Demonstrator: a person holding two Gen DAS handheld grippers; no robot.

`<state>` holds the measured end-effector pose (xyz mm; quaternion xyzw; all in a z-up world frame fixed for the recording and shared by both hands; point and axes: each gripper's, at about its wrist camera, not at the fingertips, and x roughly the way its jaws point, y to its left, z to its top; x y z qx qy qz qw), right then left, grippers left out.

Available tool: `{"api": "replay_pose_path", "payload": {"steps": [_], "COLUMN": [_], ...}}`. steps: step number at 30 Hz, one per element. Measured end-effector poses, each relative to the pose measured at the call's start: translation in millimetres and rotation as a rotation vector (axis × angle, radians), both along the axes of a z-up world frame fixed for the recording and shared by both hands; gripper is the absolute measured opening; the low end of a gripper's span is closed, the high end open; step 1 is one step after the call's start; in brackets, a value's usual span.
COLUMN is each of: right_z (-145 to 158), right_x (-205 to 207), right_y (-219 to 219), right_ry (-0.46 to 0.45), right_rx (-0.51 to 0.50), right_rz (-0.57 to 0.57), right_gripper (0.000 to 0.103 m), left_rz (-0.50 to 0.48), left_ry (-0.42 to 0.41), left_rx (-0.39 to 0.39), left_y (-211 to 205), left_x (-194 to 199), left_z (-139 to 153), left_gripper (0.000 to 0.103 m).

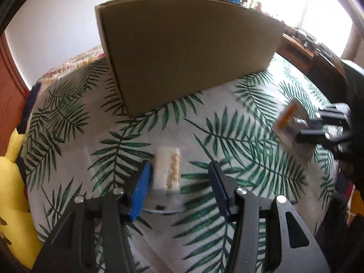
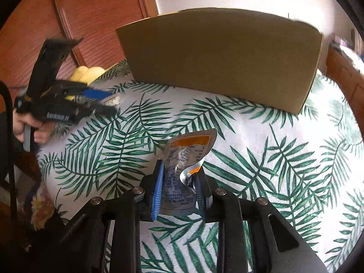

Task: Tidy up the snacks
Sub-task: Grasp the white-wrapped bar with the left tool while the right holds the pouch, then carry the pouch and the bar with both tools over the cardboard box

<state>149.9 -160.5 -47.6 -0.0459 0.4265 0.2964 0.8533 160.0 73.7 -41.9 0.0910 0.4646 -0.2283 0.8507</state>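
left gripper (image 1: 179,182): tilted down, jaws half open astride white snack packet (image 1: 167,170) on leaf-print tabletop (image 1: 227,136) | right gripper (image 2: 179,186): angled down, jaws clamped on silver pouch (image 2: 186,154), lifted before cardboard box (image 2: 216,56)

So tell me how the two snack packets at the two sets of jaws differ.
The silver pouch with the orange band is foil with dense printing, while the clear packet of pale biscuits shows its contents. The pouch is crumpled and pinched between the right gripper jaws; the biscuit packet keeps its shape in the left gripper, touching one pad, the other standing clear of it. Both are small sealed snacks above the palm-leaf cloth, short of the cardboard box.
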Motion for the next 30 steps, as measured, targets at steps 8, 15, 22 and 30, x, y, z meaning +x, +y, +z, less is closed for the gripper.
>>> {"api": "replay_pose_path", "payload": {"steps": [8, 15, 22, 30], "right_z": [-1.4, -2.5, 0.4, 16.0], "right_x": [3.3, 2.6, -1.1, -11.0], "right_y": [-0.2, 2.0, -2.6, -16.0], "right_ry": [-0.004, -0.010, -0.019, -0.061], "right_rx": [0.000, -0.007, 0.022, 0.030], "right_rz": [-0.021, -0.022, -0.021, -0.037], "right_gripper": [0.025, 0.025, 0.023, 0.023], "left_rz": [0.011, 0.097, 0.098, 0.099], "left_ry": [0.000, -0.031, -0.092, -0.156], "left_rx": [0.001, -0.001, -0.016, -0.085], "left_y": [-9.2, -14.3, -17.2, -25.5], "left_x": [-17.6, -17.1, -26.8, -39.2], "left_z": [1.4, -0.3, 4.1, 36.9], "left_gripper": [0.051, 0.027, 0.019, 0.019]}}
